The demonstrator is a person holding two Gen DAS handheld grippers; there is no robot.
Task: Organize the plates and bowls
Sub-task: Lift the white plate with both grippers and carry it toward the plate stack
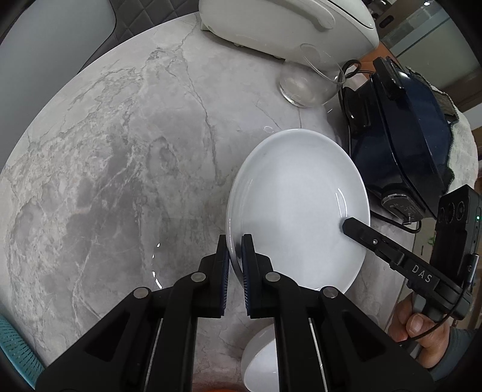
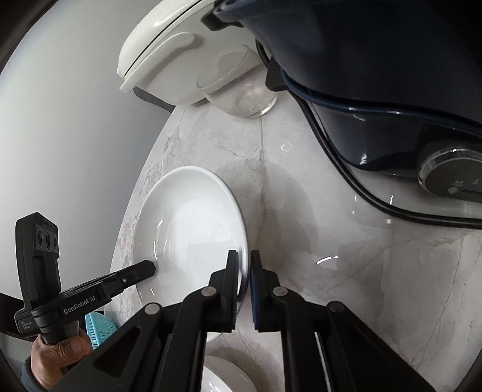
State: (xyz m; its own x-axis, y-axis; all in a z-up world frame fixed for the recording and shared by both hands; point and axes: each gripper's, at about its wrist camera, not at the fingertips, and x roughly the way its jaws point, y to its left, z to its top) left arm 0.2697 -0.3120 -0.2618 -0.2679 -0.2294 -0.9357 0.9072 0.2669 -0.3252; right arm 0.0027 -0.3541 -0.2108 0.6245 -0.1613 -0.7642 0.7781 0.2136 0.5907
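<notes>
Item: white plate (image 1: pixel 296 208), round, shallow, with a raised rim and a glossy glaze that throws bright highlights. Judged ceramic: rigid, moderately heavy, breakable if dropped or knocked, and slick under the pads.

Position: tilted and, as it seems, just clear of the table (image 1: pixel 120 181), spanning the space between the two claws.

Hold: left claw (image 1: pixel 235 241) clamped on the near rim, one finger under the lip and one inside. Right claw (image 2: pixel 244 256) clamped on the opposite rim in the same manner. The rim is the only practical purchase; a two-sided grip suits the weight and the slippery glaze. Even pressure is advisable, since a tilt could let the plate slide out.

Table: grey-white marble pattern, polished, hard.

Nearby items:
- White bowl (image 1: pixel 260 358), smooth and rounded, below the left claw, only partly in view.
- Clear drinking glass (image 1: pixel 304 87), thin-walled, beyond the plate.
- White plastic appliance (image 1: pixel 286 21), rounded, behind the glass.
- Dark blue appliance (image 2: pixel 376 90), glossy shell, black cord trailing across the table, just right of the right claw.
- Teal perforated basket (image 2: pixel 99 328), at the table's edge beyond the left claw.
</notes>
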